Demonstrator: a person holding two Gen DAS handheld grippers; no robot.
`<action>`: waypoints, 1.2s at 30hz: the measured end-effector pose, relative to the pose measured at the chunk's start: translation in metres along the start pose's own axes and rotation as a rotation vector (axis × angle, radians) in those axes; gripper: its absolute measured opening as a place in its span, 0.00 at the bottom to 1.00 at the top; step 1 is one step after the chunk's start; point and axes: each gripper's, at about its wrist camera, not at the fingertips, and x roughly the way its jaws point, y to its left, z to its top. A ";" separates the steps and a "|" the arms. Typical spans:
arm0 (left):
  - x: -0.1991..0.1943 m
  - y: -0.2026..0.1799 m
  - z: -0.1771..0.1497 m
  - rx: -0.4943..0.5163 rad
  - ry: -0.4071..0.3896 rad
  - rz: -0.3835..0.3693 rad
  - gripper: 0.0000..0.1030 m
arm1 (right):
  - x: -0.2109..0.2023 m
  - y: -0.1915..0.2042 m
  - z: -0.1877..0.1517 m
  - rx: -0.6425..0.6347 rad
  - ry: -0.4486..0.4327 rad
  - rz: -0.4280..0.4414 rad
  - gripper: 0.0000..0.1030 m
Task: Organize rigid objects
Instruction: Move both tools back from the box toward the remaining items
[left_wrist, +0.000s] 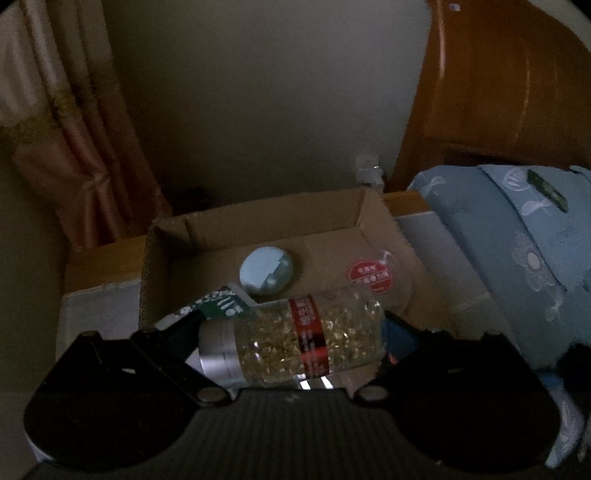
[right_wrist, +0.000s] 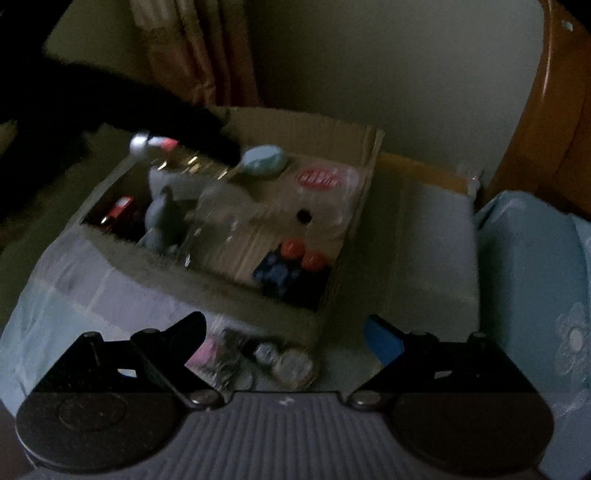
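In the left wrist view, the left gripper (left_wrist: 291, 332) grasps a clear bottle (left_wrist: 295, 341) full of small yellow capsules. The bottle lies sideways between the jaws, silver cap to the left, a red label band around its middle. It is held over the near part of the cardboard box (left_wrist: 258, 221), I think so that it can be lowered inside with the other things. In the box a round pale blue lid (left_wrist: 266, 271) lies on the bottom, a red sticker (left_wrist: 369, 276) shows further right, and a green packet (left_wrist: 221, 306) is partly hidden behind the bottle. The jaws are closed only as far as the bottle's width, and both press on its sides.

In the right wrist view, which is blurred, the right gripper (right_wrist: 284, 334) hangs in front of the box (right_wrist: 229, 291). The box sits on a pale sheet that seems to cover a bed (right_wrist: 436, 236). Its jaws are spread wide and hold nothing. Just below them, against the near wall of the box, lie some small items (right_wrist: 258, 358), one pink and some shiny; I cannot tell what they are. Probably this gripper waits here to take one next. Inside the box I see orange and blue caps (right_wrist: 291, 264) in the near right corner and a grey figure (right_wrist: 160, 221) on the left
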 end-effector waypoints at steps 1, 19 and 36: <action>0.000 -0.001 -0.001 -0.003 -0.005 0.012 0.96 | 0.000 0.002 -0.006 0.008 -0.004 0.003 0.92; -0.058 -0.021 -0.063 0.132 -0.077 0.028 0.96 | -0.003 0.005 -0.062 0.078 -0.067 -0.017 0.92; -0.034 -0.051 -0.145 0.035 -0.067 0.014 0.97 | -0.008 0.005 -0.099 0.049 -0.093 -0.118 0.92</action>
